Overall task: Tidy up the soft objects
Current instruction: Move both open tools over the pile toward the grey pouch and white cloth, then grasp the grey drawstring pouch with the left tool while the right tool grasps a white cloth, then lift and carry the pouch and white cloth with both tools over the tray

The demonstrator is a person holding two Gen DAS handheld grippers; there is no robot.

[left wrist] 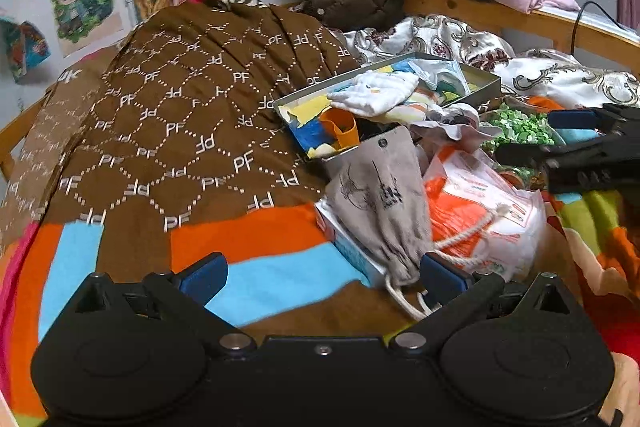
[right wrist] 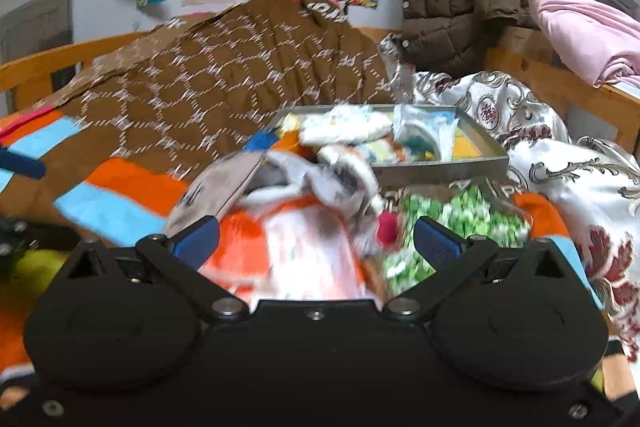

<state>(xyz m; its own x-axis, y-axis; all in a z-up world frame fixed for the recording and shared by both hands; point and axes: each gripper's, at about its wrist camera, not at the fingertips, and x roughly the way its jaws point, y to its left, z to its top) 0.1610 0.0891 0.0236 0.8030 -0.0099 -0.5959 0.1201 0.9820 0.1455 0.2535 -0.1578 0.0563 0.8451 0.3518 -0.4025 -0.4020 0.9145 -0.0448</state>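
Striped orange-and-blue bedding (left wrist: 276,279) covers the bed, with both grippers low over it. Nearest, the left gripper (left wrist: 320,277) is spread wide, its right finger beside a grey drawstring pouch (left wrist: 380,203). That pouch leans on an orange-and-white plastic bag (left wrist: 476,211). The right gripper (right wrist: 316,239) is spread too, over what seems, through blur, the same bag. Farther back, a grey shallow box (left wrist: 486,87) holds white baby clothes (left wrist: 376,93) and an orange cup (left wrist: 344,127).
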